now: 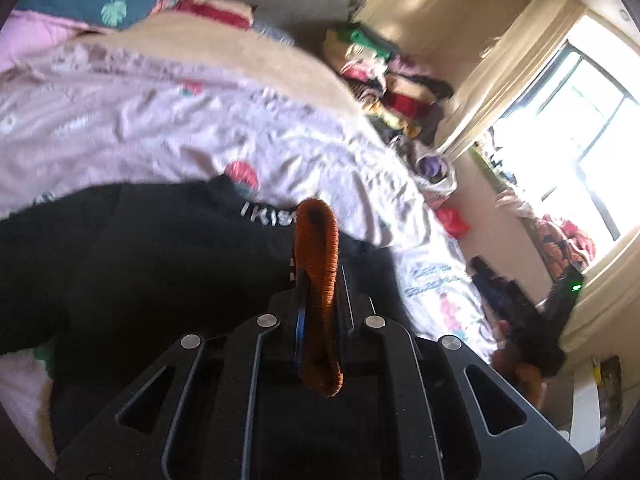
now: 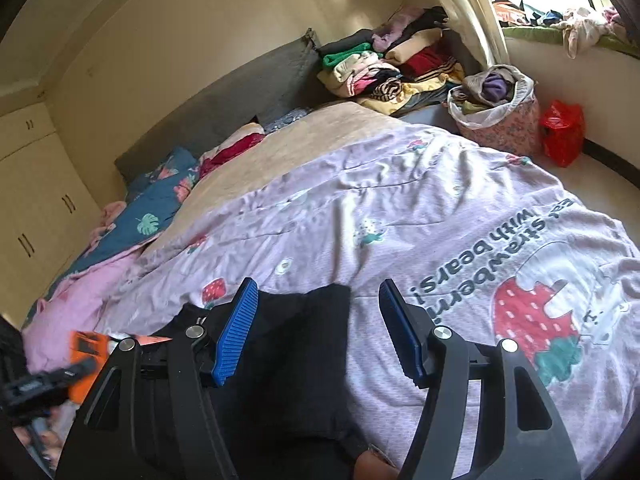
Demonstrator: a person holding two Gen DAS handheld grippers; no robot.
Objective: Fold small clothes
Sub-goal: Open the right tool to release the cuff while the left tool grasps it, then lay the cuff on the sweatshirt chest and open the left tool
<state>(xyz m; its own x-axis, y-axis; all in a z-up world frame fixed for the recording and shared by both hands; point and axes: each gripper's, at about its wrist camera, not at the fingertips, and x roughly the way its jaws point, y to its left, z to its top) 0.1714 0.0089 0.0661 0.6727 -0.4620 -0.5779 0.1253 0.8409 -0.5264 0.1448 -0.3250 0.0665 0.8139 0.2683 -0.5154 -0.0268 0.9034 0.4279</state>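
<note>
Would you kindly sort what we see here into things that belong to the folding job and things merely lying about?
Part of the job:
- black garment spread on the bed
- its orange ribbed edge, pinched in the left gripper
- right gripper, jaws apart above the garment

Lying about:
- strawberry quilt
- clothes pile
- laundry basket
- red bag

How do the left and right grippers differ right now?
The left gripper is shut on an orange knit band; the right gripper is open and holds nothing. The left gripper's blue pads are almost hidden by the band; the right gripper's blue pads stand well apart in plain view. Both sit above the black garment on the bed.
</note>
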